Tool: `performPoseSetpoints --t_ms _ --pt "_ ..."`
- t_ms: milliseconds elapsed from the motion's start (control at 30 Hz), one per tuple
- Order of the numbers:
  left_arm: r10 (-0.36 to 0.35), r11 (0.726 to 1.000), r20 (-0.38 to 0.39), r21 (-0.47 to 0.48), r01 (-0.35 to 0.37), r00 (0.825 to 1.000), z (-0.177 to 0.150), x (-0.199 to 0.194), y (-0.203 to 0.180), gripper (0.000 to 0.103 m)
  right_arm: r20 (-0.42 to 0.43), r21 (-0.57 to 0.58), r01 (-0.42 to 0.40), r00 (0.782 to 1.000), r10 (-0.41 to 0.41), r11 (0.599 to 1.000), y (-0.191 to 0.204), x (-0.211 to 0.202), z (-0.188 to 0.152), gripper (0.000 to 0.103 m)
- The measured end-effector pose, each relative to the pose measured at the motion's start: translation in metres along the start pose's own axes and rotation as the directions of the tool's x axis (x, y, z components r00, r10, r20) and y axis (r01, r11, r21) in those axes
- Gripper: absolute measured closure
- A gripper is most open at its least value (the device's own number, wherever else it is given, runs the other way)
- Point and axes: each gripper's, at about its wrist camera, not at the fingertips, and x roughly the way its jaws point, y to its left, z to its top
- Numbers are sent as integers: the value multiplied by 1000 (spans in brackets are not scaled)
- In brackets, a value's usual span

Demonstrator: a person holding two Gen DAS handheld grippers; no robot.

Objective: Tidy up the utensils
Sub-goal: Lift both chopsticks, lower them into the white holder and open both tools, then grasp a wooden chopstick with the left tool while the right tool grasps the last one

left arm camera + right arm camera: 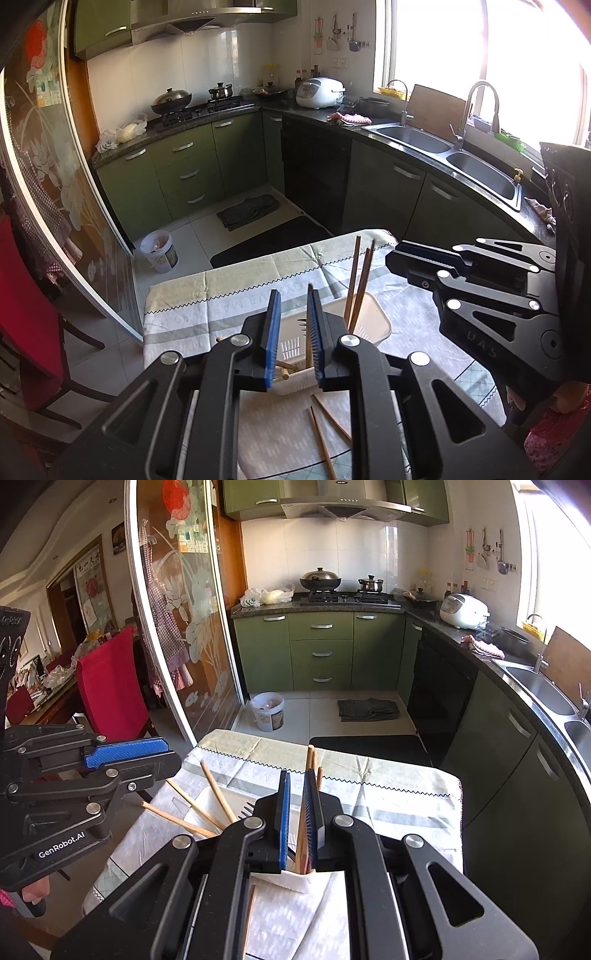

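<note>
Reference landmark: the white basket [376, 321] on the cloth-covered bench [221, 295].

1. Left tool [294, 332]: I read its blue pads as standing apart, with a clear gap. It hangs directly over the near end of the basket. Fork tines [303, 325] and one wooden stick show through the gap, the stick close to one pad. I see no pad pressing on either item.

2. Right tool [297, 812]: its pads are almost together, directly above the other end of the basket. The upright chopsticks [303, 834] stand in the basket and run up through the narrow slot, lying against one ribbed pad. A thin strip of white shows between them and the other pad. I cannot tell whether they are gripped.

3. Leaning chopsticks [218, 797]: several rest inside the basket, their free ends angled out over its rim on the left tool's side.

4. Loose chopsticks [325, 439]: two lie flat on the bench, just outside the basket, on its near side below the left tool.
</note>
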Motion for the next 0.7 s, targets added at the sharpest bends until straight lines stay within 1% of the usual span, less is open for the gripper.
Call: performPoseSetpoints --t_ms 33,100,200,233,300,367,433,467,500,533,600,667,700 --pt "-9 1000 11 -4 9 1000 0 -6 -1 87 9 2 -7 1000 7 1000 0 -6 -2 93" --pt "-26 1000 34 -6 26 999 -2 -21 -2 80 32 7 -24 999 24 1000 0 -22 -8 93" --pt "-56 998 41 8 55 998 -20 -38 -5 71 61 12 -39 997 38 999 -3 -49 -24 85" --pt "-61 998 31 14 61 998 -28 -41 -6 70 64 14 -44 997 43 999 -5 -57 -32 84" --pt "-78 997 -14 15 78 997 -52 -37 -9 62 57 17 -50 997 49 999 -10 -71 -51 84" --pt "-97 995 -91 0 97 991 -79 -22 -11 59 40 26 -47 998 46 999 -16 -80 -75 84" --pt "-125 992 -182 -30 121 975 -107 2 -11 59 18 48 -38 999 37 998 -25 -85 -98 84" --pt "-133 991 -233 -38 127 963 -120 16 -12 59 12 62 -35 999 34 997 -29 -88 -108 83" --pt "-139 990 -282 -52 129 949 -132 33 -13 59 6 77 -35 999 34 996 -34 -90 -118 77" --pt "-143 989 -330 -75 126 933 -143 49 -13 59 -4 91 -33 999 33 995 -38 -91 -126 74" --pt "-161 985 -413 -126 119 897 -160 78 -12 59 -19 112 -22 1000 24 993 -46 -93 -140 74" --pt "-158 984 -463 -147 101 872 -170 99 -12 60 -32 126 -12 999 17 992 -53 -95 -149 74" --pt "-155 985 -478 -148 94 865 -173 106 -13 60 -36 133 -10 999 15 991 -56 -96 -153 74"
